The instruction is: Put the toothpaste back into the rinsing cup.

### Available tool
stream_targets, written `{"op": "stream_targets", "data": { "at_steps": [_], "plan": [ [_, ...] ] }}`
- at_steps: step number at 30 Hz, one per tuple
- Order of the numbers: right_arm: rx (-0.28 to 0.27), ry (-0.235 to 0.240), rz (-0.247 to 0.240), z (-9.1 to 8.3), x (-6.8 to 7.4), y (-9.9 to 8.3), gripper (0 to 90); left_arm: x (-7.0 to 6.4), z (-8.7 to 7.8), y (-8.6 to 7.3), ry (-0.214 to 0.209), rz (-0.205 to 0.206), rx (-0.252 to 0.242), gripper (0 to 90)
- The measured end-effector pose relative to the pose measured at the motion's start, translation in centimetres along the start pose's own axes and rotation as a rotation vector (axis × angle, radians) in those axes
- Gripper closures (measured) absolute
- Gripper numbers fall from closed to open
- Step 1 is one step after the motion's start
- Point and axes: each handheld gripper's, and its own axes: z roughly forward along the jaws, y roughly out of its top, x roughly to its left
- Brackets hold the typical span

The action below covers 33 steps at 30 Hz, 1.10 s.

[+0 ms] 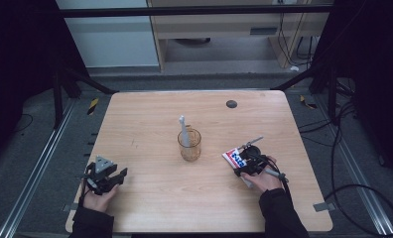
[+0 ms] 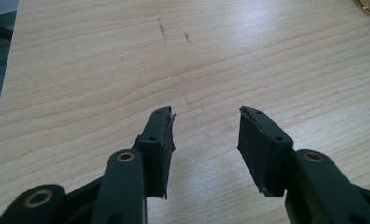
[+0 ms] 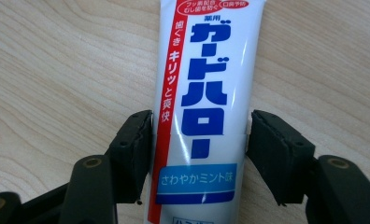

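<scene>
The right gripper [image 1: 248, 166] sits over the toothpaste tube [image 3: 202, 107] at about 4 o'clock from the glass cup [image 1: 189, 145], near the table's right half. In the right gripper view, the tube lies flat on the wood between the two black jaws. The left jaw touches the tube's red-striped edge; the right jaw stands at or just beside the white edge, and contact there cannot be confirmed. Whether the grip is clenched cannot be told.

The left gripper [image 1: 105, 177] rests at about 8 o'clock from the cup, close to the table's [image 1: 150, 198] near-left corner. Its jaws are spread wide with bare wood between them, grasping nothing.

The cup stands upright near the table centre and holds a white toothbrush [image 1: 183, 130] leaning toward 12 o'clock. Open wood lies between the cup and each gripper, and across the far half of the table. A small dark disc [image 1: 231, 104] lies near the far edge, at about 1 o'clock from the cup.
</scene>
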Motion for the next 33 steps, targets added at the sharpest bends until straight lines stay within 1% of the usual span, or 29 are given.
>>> {"op": "stream_targets", "data": {
  "at_steps": [3, 6, 9, 11, 14, 20, 24, 27, 28, 29, 31, 33],
  "plan": [
    [0.004, 0.006, 0.005, 0.1, 0.0, 0.0, 42.0, 0.0, 0.0, 0.0, 0.000, 0.000, 0.000, 54.1],
    [0.008, 0.003, 0.005, 0.2, 0.1, 0.0, 42.8, 0.0, 0.0, 0.0, 0.000, 0.000, 0.001, 54.1],
    [0.016, 0.006, 0.011, 0.2, 0.2, 0.1, 45.8, 0.0, 0.0, 0.0, 0.001, -0.001, 0.000, 54.2],
    [0.019, 0.007, 0.019, 0.1, 0.2, 0.1, 48.9, 0.0, 0.0, 0.0, 0.000, 0.000, 0.002, 54.2],
    [0.020, -0.001, 0.017, 0.0, 0.3, 0.1, 54.7, 0.0, 0.0, 0.0, 0.000, -0.001, 0.001, 54.2],
    [0.016, -0.002, 0.022, -0.4, 0.3, 0.2, 63.7, 0.0, 0.0, 0.0, 0.001, 0.000, 0.002, 54.3],
    [0.023, 0.039, 0.045, -0.7, 0.2, 0.1, 66.3, 0.0, 0.0, 0.0, 0.000, -0.002, 0.001, 54.4],
    [0.002, 0.049, 0.049, -1.1, 0.3, 0.1, 67.0, 0.0, 0.0, 0.0, 0.001, 0.001, 0.000, 54.4],
    [-0.018, 0.053, 0.040, -1.3, 0.3, 0.2, 67.2, 0.0, 0.0, 0.0, 0.001, 0.001, 0.000, 54.4],
    [-0.032, 0.058, 0.053, -1.6, 0.4, 0.2, 67.3, 0.0, 0.0, 0.0, 0.001, 0.002, 0.000, 54.4],
    [-0.070, 0.061, 0.044, -2.1, 0.3, 0.2, 67.4, 0.0, 0.0, 0.0, 0.001, 0.001, 0.000, 54.4],
    [-0.112, 0.062, 0.051, -2.8, 0.4, 0.3, 67.5, 0.0, 0.0, 0.0, 0.002, -0.001, 0.000, 54.4]
  ]
}}
